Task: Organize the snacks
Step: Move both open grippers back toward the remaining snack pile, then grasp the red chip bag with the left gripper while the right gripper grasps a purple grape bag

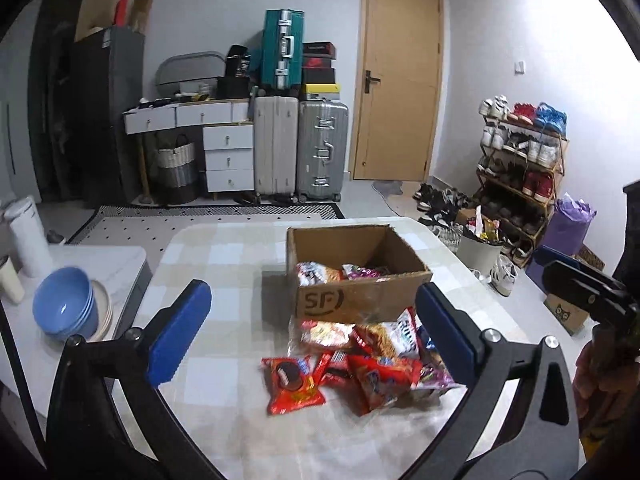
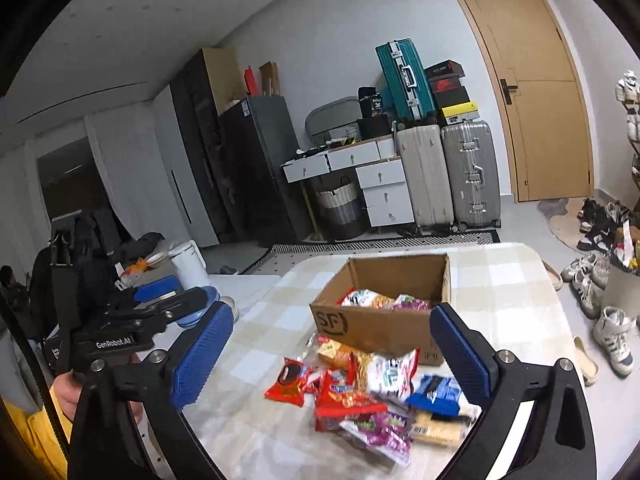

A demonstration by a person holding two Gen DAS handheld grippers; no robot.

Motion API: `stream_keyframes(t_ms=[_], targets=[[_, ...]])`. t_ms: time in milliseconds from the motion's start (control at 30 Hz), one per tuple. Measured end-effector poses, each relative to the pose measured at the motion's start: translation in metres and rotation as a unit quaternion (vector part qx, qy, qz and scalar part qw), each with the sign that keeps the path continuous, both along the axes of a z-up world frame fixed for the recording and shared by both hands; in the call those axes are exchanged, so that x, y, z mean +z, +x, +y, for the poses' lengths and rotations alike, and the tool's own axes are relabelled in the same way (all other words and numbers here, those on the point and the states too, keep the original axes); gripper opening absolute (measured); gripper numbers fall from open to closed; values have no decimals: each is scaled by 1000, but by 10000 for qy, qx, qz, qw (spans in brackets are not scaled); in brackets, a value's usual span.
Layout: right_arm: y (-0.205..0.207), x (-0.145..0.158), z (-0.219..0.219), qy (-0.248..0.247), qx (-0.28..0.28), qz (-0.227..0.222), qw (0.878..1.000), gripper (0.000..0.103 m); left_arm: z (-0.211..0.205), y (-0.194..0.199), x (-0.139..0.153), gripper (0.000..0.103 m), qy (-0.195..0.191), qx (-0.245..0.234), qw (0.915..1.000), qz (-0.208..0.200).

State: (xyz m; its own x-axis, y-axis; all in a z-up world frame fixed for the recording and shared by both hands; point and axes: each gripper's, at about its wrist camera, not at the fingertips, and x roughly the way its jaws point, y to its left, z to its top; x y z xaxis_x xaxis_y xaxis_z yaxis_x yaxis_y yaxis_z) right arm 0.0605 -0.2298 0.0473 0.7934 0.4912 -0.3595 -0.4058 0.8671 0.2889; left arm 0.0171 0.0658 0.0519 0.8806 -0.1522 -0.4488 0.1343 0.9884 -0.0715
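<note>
Your left gripper [image 1: 312, 322] and right gripper [image 2: 332, 354] both hold their jaws wide and empty; colourful snack packets [image 1: 360, 360] lie heaped on the checked worktop [image 1: 224, 256] just before the brown cardboard box [image 1: 356, 300]; more packets sit inside it.

The cardboard box [image 1: 352, 300] reads "SF"; the left claw [image 2: 160, 312] body reads "GenRobot.AI".

A lived-in home entryway: suitcases [image 1: 300, 144] stacked by the wooden door [image 1: 400, 80] at centre, crowded shoe rack [image 1: 520, 160] right, white drawers [image 1: 228, 156] and fridge [image 1: 108, 112] left.
</note>
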Motion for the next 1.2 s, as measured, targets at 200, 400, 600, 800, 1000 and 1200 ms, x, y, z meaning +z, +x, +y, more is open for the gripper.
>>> stream_keyframes(t_ms=[200, 400, 600, 800, 1000, 1200], targets=[[-16, -28, -4, -44, -43, -71, 10000, 102, 21, -14, -48, 102, -167, 182, 9990, 368], [-26, -59, -3, -164, 19, 118, 9998, 102, 27, -7, -106, 102, -407, 191, 9943, 967], [-20, -92, 5, -247, 107, 565, 9980, 102, 9, 22, -138, 102, -466, -19, 9902, 1318], [-14, -108, 14, -612, -1, 658, 9960, 102, -15, 42, -152, 102, -475, -282, 9868, 1524], [3, -138, 14, -992, -102, 1091, 9890, 102, -30, 64, -162, 102, -825, -573, 9767, 1895], [13, -160, 18, -1271, 19, 1292, 9834, 101, -54, 93, -161, 102, -978, -905, 9694, 2061]])
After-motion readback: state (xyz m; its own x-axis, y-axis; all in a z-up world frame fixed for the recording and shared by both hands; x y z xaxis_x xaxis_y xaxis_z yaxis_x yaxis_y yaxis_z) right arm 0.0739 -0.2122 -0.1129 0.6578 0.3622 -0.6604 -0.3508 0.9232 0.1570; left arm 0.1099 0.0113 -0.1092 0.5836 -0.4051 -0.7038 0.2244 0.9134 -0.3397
